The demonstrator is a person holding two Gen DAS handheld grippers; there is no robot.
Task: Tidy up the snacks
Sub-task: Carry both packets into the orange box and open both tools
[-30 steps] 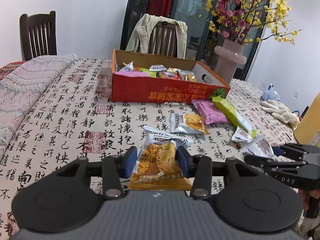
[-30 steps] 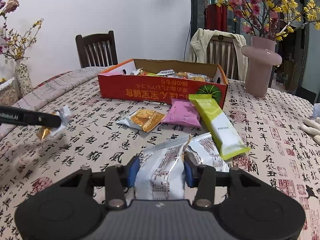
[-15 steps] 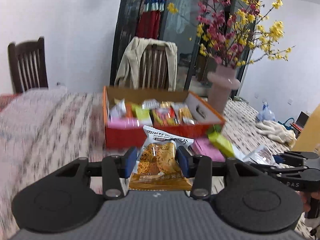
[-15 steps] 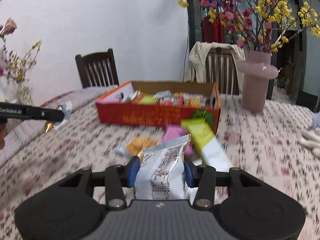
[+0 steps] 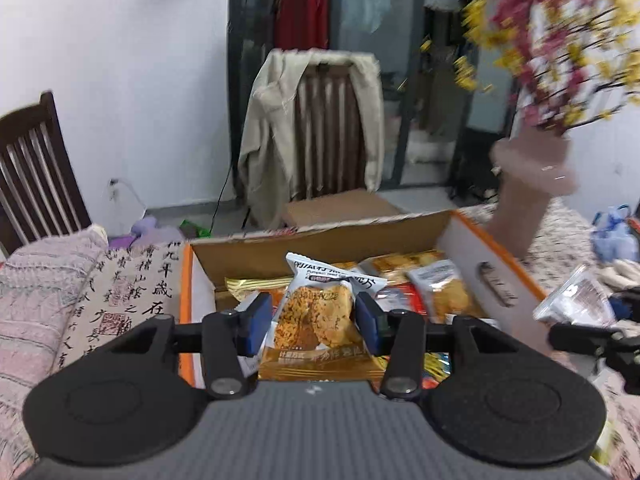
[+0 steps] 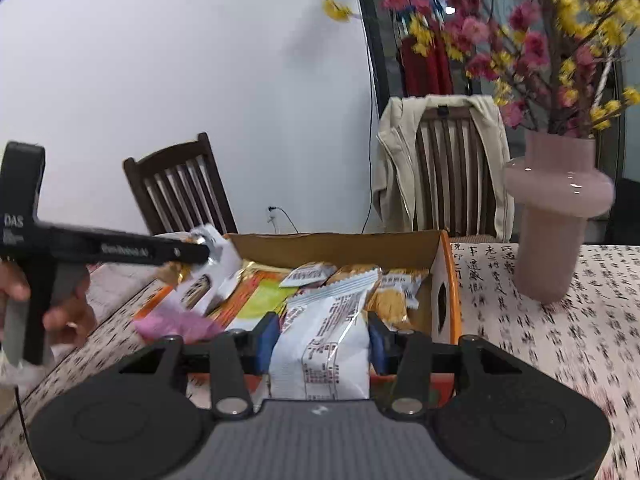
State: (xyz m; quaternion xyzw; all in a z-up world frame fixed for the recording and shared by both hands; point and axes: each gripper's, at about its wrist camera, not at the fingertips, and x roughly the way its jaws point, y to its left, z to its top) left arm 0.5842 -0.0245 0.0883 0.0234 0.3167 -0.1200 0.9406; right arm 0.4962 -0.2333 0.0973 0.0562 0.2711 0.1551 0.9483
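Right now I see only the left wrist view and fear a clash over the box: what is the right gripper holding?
Observer: The right gripper is shut on a white packet.
Operator: Where is it along the box?
Observer: At the near wall of the box, about mid-length.
Operator: And my biscuit packet?
Observer: Seen from the side, the biscuit packet hangs over the box's left end, apart from the white one.

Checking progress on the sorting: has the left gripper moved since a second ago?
Yes. The left gripper, holding its orange cracker packet, has travelled forward to the cardboard box and now hangs over it.
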